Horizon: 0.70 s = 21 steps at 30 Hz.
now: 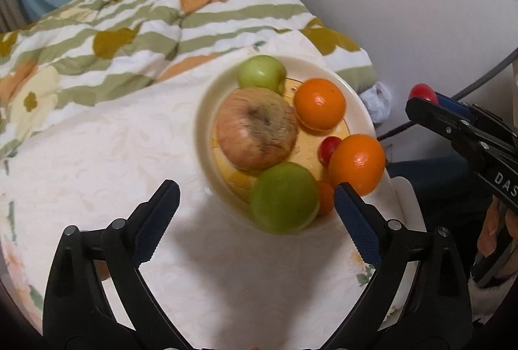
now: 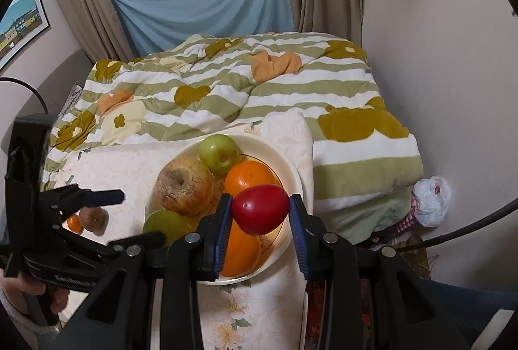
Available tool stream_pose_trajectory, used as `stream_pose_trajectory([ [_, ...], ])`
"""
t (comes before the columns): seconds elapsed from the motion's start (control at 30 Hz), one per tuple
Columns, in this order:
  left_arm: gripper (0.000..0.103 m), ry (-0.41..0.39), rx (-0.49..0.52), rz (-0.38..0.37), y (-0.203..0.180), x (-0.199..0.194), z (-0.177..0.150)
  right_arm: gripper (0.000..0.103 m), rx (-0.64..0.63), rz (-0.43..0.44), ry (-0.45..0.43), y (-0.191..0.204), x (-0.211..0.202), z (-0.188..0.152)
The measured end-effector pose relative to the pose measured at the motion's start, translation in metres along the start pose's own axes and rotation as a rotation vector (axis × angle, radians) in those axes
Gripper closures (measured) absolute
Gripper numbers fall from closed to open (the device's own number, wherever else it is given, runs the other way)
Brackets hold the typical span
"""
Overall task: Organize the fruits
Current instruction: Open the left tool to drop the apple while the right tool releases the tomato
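Both wrist views close above shared plate (image 1: pixel 207 110) (image 2: pixel 291 169).

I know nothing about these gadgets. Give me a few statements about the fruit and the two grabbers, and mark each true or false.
1. The right gripper holds a red fruit. True.
2. The left gripper holds an orange. False: it is open and holds nothing.
3. The plate carries green apples and oranges. True.
4. The big wrinkled apple lies off the plate. False: it sits on the plate.
5. A brown kiwi lies off the plate. True.
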<state>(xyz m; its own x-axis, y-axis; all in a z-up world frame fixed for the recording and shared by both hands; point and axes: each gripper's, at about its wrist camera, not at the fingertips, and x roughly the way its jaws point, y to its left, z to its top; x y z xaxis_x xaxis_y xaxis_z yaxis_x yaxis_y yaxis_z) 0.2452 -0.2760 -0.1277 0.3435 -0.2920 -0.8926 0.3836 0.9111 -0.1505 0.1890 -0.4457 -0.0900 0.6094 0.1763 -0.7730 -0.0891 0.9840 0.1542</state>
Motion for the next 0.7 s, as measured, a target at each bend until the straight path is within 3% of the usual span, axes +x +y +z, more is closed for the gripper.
stream_pose_trajectory([
  [0.2, 0.000, -0.040, -0.047, 0.055, 0.019, -0.022, -0.008, 0.071, 0.013, 0.021, 0.012, -0.008, 0.006, 0.005],
  [0.5, 0.000, -0.074, -0.123, 0.155, 0.048, -0.045, -0.029, 0.071, 0.052, 0.080, 0.098, -0.020, 0.037, 0.009],
  [0.7, 0.000, -0.088, -0.194, 0.185, 0.066, -0.050, -0.052, 0.071, 0.034, 0.088, 0.128, -0.021, 0.053, 0.008],
])
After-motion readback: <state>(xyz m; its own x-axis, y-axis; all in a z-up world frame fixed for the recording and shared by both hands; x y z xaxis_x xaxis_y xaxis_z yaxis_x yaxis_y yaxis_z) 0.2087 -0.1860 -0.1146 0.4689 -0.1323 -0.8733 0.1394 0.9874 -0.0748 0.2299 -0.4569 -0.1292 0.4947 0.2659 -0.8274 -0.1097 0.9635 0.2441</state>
